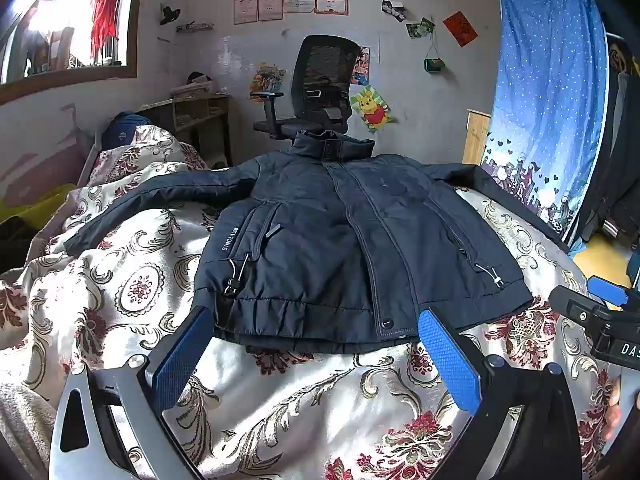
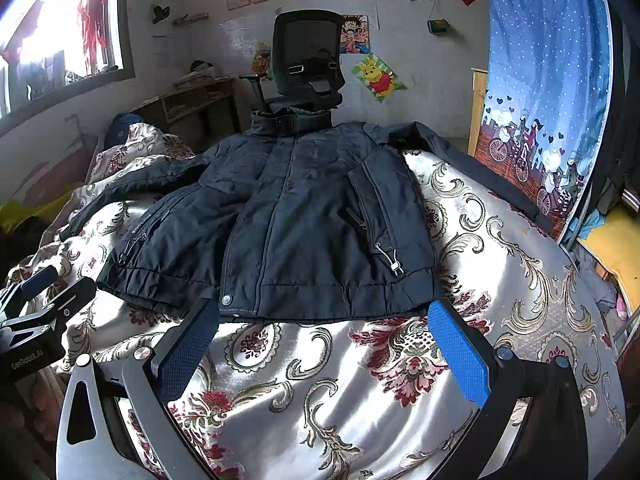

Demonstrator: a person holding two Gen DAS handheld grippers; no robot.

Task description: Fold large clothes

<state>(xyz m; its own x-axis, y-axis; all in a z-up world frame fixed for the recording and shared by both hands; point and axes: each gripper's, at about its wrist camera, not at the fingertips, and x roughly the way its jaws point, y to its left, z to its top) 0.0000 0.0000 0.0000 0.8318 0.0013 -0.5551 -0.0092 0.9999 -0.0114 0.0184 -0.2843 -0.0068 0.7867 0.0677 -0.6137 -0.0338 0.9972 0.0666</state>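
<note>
A: On the shiny floral satin bedspread (image 2: 460, 240), the padded navy zip-front jacket (image 1: 340, 240) lies face up, zipped, sleeves spread, collar toward the black mesh office chair (image 1: 324, 80).

B: Grippers?

A: Left gripper (image 1: 312, 344) wide, empty, just short of the hem. Right gripper (image 2: 324, 332) likewise wide, empty, at the hem's other half.

B: Handling?

A: Judged bulky, soft, springy; the smooth shell likely slides on satin. Suggest pinching each sleeve at the cuff first, then the ribbed hem corners, gripping through both layers.
</note>
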